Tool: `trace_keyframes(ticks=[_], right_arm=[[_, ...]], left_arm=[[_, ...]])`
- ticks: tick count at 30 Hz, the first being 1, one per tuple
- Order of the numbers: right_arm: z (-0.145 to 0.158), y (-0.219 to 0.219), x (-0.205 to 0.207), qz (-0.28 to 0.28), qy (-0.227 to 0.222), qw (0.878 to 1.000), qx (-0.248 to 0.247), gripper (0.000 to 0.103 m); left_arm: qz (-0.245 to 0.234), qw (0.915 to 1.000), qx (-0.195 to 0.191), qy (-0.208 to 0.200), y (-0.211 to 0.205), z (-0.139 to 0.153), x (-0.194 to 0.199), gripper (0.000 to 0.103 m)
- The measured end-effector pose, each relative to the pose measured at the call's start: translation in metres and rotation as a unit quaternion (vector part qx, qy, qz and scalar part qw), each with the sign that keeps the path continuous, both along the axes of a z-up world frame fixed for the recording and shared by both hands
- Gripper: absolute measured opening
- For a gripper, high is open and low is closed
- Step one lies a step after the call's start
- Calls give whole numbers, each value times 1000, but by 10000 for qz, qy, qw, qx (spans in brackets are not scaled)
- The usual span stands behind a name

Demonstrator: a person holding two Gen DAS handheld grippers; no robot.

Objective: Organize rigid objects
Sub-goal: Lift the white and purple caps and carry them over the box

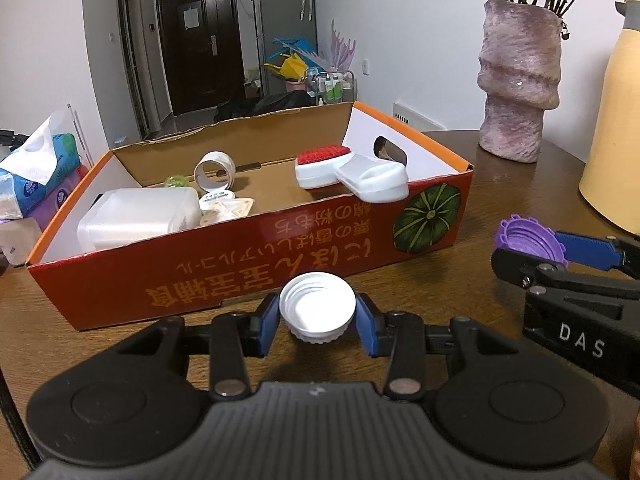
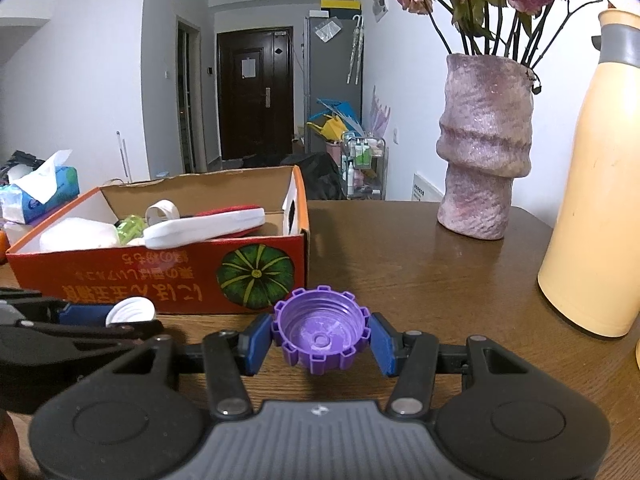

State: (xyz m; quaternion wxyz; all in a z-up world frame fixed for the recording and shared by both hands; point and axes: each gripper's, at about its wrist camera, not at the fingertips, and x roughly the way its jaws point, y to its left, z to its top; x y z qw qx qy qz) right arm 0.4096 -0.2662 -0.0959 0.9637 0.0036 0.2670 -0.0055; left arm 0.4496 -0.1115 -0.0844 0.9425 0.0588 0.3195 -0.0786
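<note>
Right now I have one cap in each gripper, two caps in all. My left gripper (image 1: 318, 318) is pinching a white cap (image 1: 318, 308) between its blue pads, which press on its ribbed skirt from both sides. That cap is round and squat, so it has no long axis; its open mouth faces up and tilts toward me, showing the threads inside and a smooth white floor. It sits just above the wooden table (image 1: 460, 220), directly in front of the near wall of the red cardboard box (image 1: 224, 264).

My right gripper (image 2: 320, 338) is clamped on a purple cap (image 2: 320, 330) the same way, mouth up and leaning toward the camera. This one is translucent purple with square teeth around the rim like a gear, and a small round nub in the middle of its floor. It is near the box's right front corner, beside the printed green pumpkin.

Inside the box I count one white brush with red bristles (image 1: 348, 174) leaning on the near wall, one white ring (image 1: 215, 170), one frosted plastic container (image 1: 136, 216), one small green ball (image 1: 177, 181) and a flat white piece (image 1: 228, 210). To the right on the table stand one purple vase (image 1: 520, 80) and one yellow flask (image 1: 616, 132)
</note>
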Motion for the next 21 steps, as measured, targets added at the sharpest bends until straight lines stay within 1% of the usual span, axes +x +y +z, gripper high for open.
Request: trace_keyframes(ticks=[10,21], right_arm=[[7,12,-16,153,-188,9997,-21,52],[16,32,-41,373,-335,9987,80,52]], left_arm=[[106,9999,4,-72,12,4,-15,42],[290,9992,-46,-277,36,15,-43,42]])
